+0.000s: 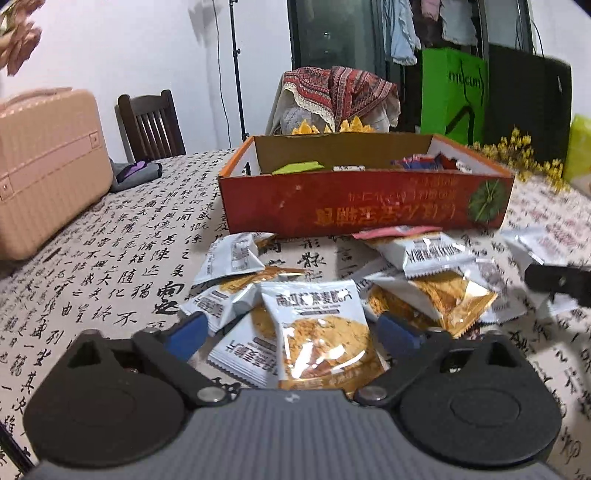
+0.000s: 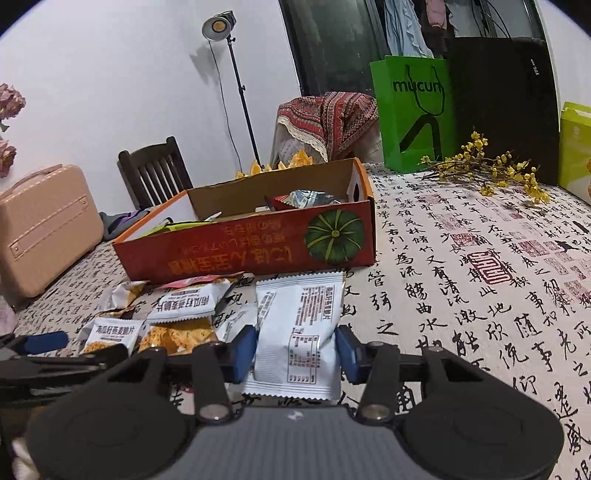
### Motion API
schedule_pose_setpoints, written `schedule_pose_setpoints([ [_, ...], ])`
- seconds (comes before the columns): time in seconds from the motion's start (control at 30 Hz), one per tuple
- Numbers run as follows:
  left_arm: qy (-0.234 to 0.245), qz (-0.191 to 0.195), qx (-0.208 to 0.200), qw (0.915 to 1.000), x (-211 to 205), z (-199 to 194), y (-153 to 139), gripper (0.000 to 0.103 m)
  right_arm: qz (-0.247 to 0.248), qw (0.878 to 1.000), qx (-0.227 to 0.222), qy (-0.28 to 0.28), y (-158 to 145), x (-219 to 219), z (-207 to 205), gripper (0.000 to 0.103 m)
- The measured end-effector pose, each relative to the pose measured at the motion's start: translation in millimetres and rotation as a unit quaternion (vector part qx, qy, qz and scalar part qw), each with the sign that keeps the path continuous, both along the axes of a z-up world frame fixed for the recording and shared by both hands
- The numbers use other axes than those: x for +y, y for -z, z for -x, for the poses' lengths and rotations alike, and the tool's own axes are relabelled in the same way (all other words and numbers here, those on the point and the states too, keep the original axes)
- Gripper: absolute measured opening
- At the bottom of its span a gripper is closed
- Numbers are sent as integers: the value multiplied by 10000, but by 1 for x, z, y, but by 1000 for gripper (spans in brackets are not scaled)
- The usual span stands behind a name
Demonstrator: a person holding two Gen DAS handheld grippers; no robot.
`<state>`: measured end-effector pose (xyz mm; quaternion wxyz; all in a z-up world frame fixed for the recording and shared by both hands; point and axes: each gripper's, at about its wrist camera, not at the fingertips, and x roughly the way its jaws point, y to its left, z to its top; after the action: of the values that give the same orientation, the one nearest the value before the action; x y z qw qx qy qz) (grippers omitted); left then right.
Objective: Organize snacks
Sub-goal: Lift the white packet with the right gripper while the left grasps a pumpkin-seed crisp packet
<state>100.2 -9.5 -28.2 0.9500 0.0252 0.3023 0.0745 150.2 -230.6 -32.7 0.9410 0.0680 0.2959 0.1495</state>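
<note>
Left tool [image 1: 290, 334] wide open, straddling a packet [image 1: 317, 332] on the desk [image 1: 110, 258], not gripping. Right tool [image 2: 297, 350] clamped on white packet [image 2: 299, 332], long axis pointing at box [image 2: 251, 251] just ahead; right nearer.

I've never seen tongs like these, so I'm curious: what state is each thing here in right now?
Left tongs: open, a snack packet between them.
Right tongs: shut on a white packet.
Red box: open-topped, a few packets inside.
Floor lamp: switched on.
</note>
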Motion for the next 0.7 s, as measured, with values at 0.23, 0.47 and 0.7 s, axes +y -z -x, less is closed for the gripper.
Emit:
schedule_pose_setpoints([
  [0.23,44,-4,51,10000,-5,0,2,55,-154,9999,14,-37,3,-8,2,47],
  [0.47,60,1,-64,10000,-5,7,-4,55,-253,9997,-7,-75,5,-12,7,47],
  [0.7,191,182,-227,9994,1,10,-21,55,-283,9995,-107,-131,-2,-12,9,47],
])
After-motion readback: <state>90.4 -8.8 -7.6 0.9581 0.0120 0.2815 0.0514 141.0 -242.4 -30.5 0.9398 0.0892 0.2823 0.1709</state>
